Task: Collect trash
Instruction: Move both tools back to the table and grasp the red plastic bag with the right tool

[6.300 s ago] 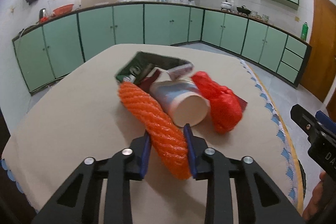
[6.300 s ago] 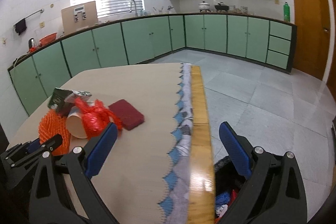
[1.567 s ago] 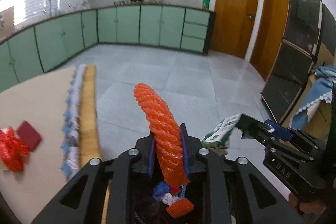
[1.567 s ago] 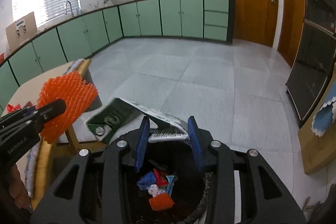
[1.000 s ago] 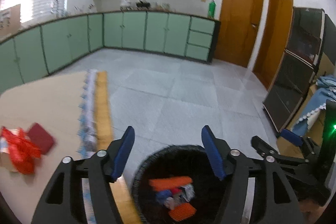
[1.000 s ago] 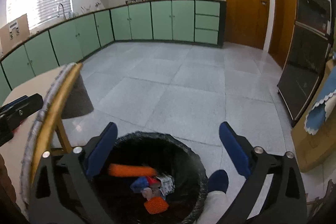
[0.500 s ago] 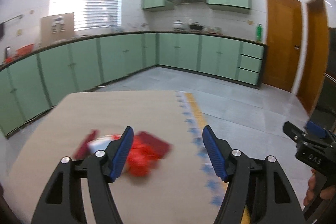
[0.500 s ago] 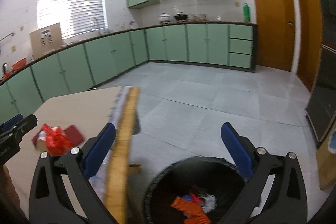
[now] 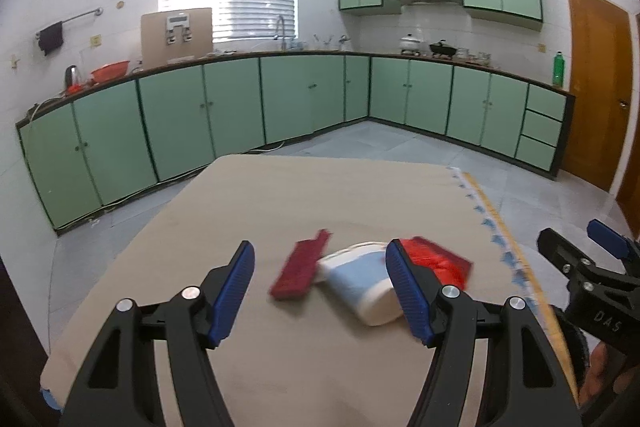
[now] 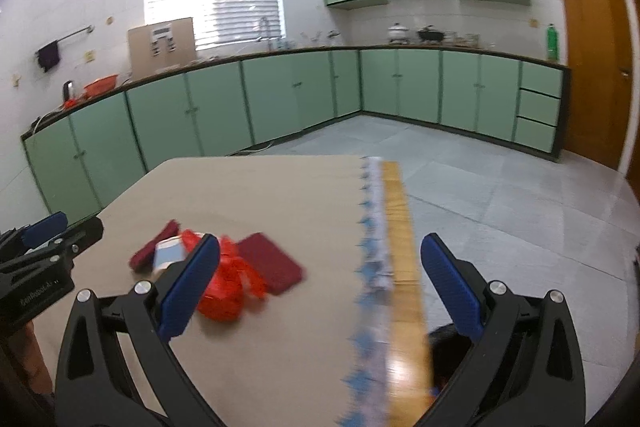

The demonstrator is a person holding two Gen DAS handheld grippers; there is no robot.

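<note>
Tabletop (image 9: 280, 195) trash: paper cup (image 9: 360, 281) just beyond spread, empty left claw (image 9: 320, 291).

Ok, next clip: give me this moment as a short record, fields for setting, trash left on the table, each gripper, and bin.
setting: kitchen, table with cloth
trash left: paper cup on its side, red plastic bag, two dark red flat pieces
left gripper: open, empty, facing the pile
right gripper: open, empty, over the table edge
bin: dark rim just visible beyond the table edge

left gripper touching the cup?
Apart. In the left wrist view the left gripper is open and empty, and the cup lies on the table beyond its fingertips.
</note>
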